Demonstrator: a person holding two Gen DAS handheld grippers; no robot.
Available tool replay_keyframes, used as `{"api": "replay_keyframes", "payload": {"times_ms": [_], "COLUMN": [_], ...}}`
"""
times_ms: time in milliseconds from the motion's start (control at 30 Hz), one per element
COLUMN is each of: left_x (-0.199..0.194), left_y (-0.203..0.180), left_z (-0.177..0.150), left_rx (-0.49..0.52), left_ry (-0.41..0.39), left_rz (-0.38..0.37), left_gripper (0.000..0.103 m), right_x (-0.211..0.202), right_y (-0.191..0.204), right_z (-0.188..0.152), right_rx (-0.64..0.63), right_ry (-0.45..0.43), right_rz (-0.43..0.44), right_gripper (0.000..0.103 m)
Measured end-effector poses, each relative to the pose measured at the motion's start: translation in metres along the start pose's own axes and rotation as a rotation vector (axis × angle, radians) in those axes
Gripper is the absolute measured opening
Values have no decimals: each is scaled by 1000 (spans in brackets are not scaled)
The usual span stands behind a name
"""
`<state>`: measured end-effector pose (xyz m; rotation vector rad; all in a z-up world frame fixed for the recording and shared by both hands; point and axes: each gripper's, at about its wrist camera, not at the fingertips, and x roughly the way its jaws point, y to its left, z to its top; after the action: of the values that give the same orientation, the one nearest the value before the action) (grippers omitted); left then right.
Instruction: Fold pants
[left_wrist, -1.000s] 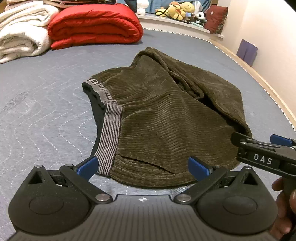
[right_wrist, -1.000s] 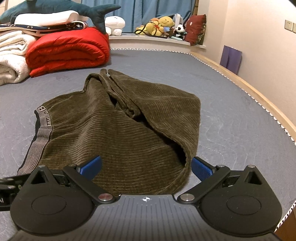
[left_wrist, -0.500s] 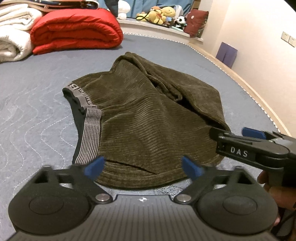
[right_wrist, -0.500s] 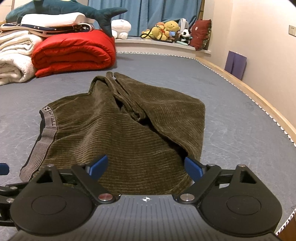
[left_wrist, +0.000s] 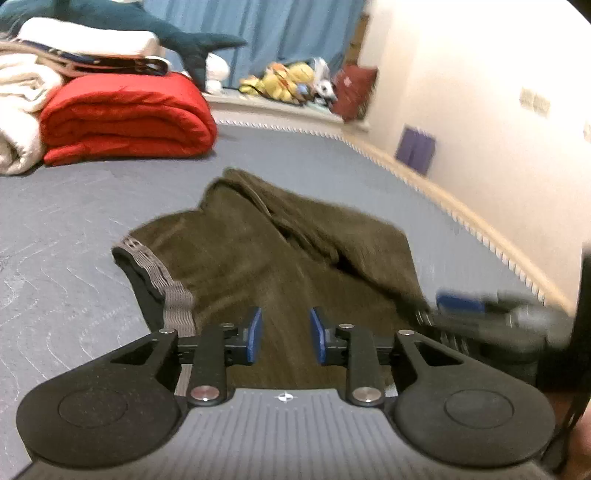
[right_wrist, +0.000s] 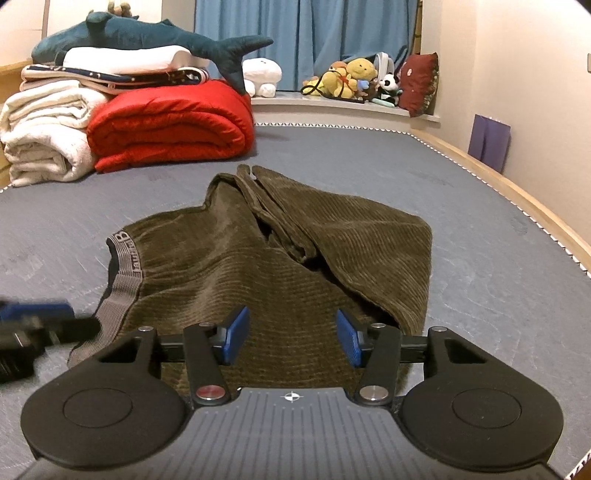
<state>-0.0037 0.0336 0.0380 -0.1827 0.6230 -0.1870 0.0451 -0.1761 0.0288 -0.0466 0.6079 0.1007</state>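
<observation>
Olive-brown corduroy pants (left_wrist: 295, 258) lie folded over on the grey-blue mattress, also in the right wrist view (right_wrist: 288, 266). Their grey striped waistband (left_wrist: 173, 299) is at the left, and shows in the right wrist view (right_wrist: 123, 284). My left gripper (left_wrist: 285, 334) hovers over the near edge of the pants, its jaws partly closed with a gap and nothing between them. My right gripper (right_wrist: 291, 338) hovers over the near right part of the pants, jaws partly open and empty. The right gripper also appears blurred at the right of the left wrist view (left_wrist: 480, 314).
A red folded duvet (right_wrist: 170, 125) and white blankets (right_wrist: 44, 136) with a plush shark (right_wrist: 155, 37) are stacked at the far left. Stuffed toys (right_wrist: 351, 81) sit on a ledge by the blue curtain. The mattress's wooden edge (right_wrist: 535, 214) runs along the right wall.
Both grippers' jaws have narrowed from wide open. Both have lifted and pulled back a little from the pants. The left wrist view is now motion-blurred.
</observation>
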Motion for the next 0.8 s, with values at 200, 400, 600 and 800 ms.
{"api": "replay_keyframes", "payload": {"times_ms": [200,400,600,800], "left_x": [15,75,123,162], "left_y": [76,157,171,175], "left_z": [48,23,15,1], "left_rx": [-114,-361,-409,-450], "left_ry": [6,241,329,391], "left_rz": [39,16,-30,-41], "left_gripper": [28,28,46,55], "right_x": [-6,7,19,36], "right_y": [14,51,96,123], "right_z": [5,-12,-34,-61], "right_rx": [-28,-228,-439,-631], "right_ry": [-9,97,174,229], "right_rz": [87,233,308,312], "right_gripper": [55,58,70,82]}}
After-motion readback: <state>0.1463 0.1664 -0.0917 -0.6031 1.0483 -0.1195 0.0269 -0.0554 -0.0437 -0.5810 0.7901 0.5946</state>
